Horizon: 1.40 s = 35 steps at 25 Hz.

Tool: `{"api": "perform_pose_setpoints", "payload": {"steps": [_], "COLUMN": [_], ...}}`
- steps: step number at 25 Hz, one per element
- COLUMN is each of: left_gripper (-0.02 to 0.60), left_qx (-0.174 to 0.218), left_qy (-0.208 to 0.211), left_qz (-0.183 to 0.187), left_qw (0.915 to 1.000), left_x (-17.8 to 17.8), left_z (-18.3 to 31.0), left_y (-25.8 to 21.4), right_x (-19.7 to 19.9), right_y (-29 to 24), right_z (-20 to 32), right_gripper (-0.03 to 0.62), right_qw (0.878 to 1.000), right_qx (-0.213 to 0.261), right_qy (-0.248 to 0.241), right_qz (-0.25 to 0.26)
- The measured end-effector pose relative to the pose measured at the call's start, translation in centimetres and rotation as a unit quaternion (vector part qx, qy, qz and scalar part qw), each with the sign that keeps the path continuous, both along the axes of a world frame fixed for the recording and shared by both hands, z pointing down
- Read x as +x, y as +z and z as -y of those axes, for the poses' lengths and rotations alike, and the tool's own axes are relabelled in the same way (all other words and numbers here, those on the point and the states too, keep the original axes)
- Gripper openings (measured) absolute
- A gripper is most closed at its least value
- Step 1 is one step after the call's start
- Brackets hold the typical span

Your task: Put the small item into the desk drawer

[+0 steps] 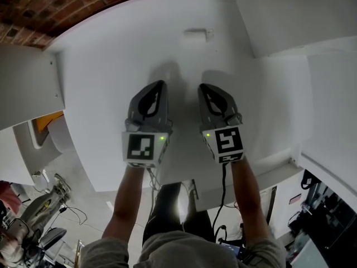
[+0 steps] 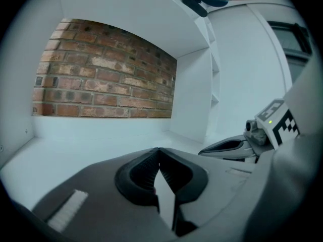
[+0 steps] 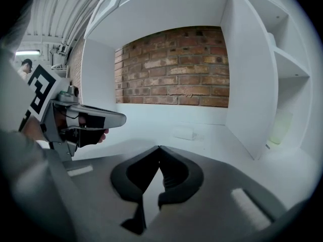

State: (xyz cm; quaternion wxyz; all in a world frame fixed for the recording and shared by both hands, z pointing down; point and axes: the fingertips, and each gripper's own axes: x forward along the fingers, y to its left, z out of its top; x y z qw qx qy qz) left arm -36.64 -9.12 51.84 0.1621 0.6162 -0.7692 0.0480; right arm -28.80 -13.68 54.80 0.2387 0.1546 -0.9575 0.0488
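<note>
A small, pale, box-shaped item point(image 1: 198, 34) is lying flat and alone toward the back of the white tabletop point(image 1: 106, 71), near the brick wall point(image 1: 56, 4).

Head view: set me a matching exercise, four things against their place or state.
1. item
2. left gripper
3. brick wall
4. shelves

A. behind the desk
B. shut, empty
C. lying far back on the desk
D. along the desk's right side

Pairs: 1-C, 2-B, 3-A, 4-D
</note>
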Motion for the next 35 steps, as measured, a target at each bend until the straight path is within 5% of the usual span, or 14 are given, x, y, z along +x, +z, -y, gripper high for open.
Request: {"api": "perform_pose_setpoints", "payload": {"steps": [13, 15, 24, 35], "left_gripper": [0.012, 0.012, 0.012, 0.012], "left_qx": [0.001, 0.001, 0.001, -0.001], "left_qy": [-0.005, -0.005, -0.009, -0.014], "left_qz": [0.003, 0.002, -0.001, -0.005], "left_qw": [1.0000, 1.0000, 1.0000, 0.9999], "left_x": [-1.0, -1.0, -1.2, -1.8], "left_z": [0.3, 0.2, 0.3, -0.2], "left_y": [0.9, 1.0, 1.1, 1.3], "right_x": [-2.6, -3.4, -6.4, -9.1], "right_y": [-0.9, -0.9, 0.9, 2.0], "right_z": [3.4, 4.0, 6.0, 9.1], "right_gripper": [0.007, 0.077, 0.165, 0.348], "right_qw": [0.995, 0.993, 0.982, 0.994], "right_qx": [0.075, 0.083, 0.120, 0.072], "right_qy": [-0.058, -0.079, -0.120, -0.053], "right_qz": [-0.029, -0.042, -0.087, -0.066]}}
